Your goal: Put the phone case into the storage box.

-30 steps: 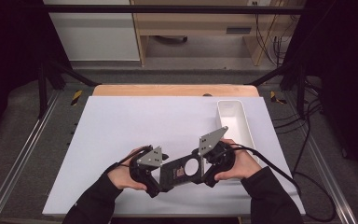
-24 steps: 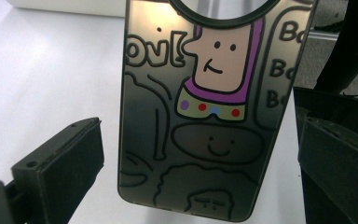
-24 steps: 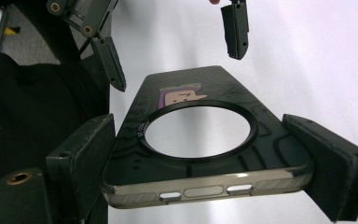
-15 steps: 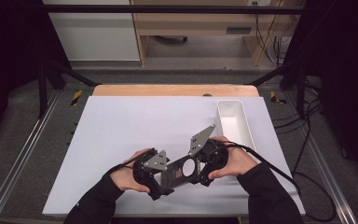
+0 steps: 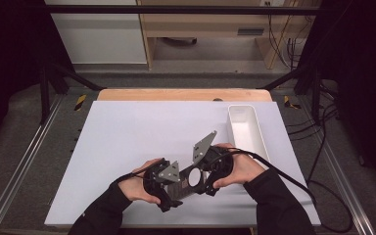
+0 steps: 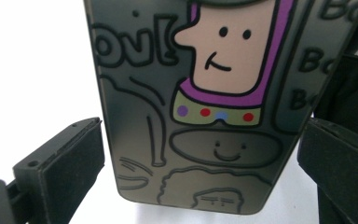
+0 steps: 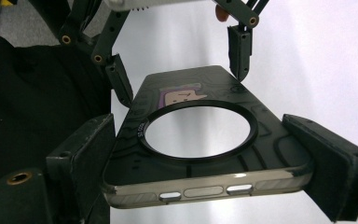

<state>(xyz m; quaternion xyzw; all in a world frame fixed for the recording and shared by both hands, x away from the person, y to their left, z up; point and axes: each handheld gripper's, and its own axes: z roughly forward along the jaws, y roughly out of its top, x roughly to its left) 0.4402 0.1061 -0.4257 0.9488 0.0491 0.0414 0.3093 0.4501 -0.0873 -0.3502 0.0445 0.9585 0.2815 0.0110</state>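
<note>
A dark translucent phone case printed with cartoon doodles and fitted with a black ring (image 5: 188,180) is held between the two grippers above the near middle of the white table surface (image 5: 127,147). The left gripper (image 5: 169,193) has its jaws on either long side of one end of the case; in the left gripper view the black pads (image 6: 70,172) stand just beside the case edges (image 6: 205,116), the left one seemingly touching, though whether both truly press on it cannot be told from that view. The right gripper (image 5: 203,178) takes the other end, and in the right gripper view its jaws sit against both long edges of the case (image 7: 200,154), next to the row of button cut-outs, so it looks clamped on it. The case lies roughly flat, printed back up, and seems lifted a little clear of the table rather than resting on it. A long white rectangular plastic tray (image 5: 247,129) stands near the far right of the table, well apart from the case. As a judgement, the pick-up is done and the case is shared between both grippers, perhaps mid handover or being carried; setting it somewhere, possibly in the tray, remains, and one gripper would need to let go first.
</note>
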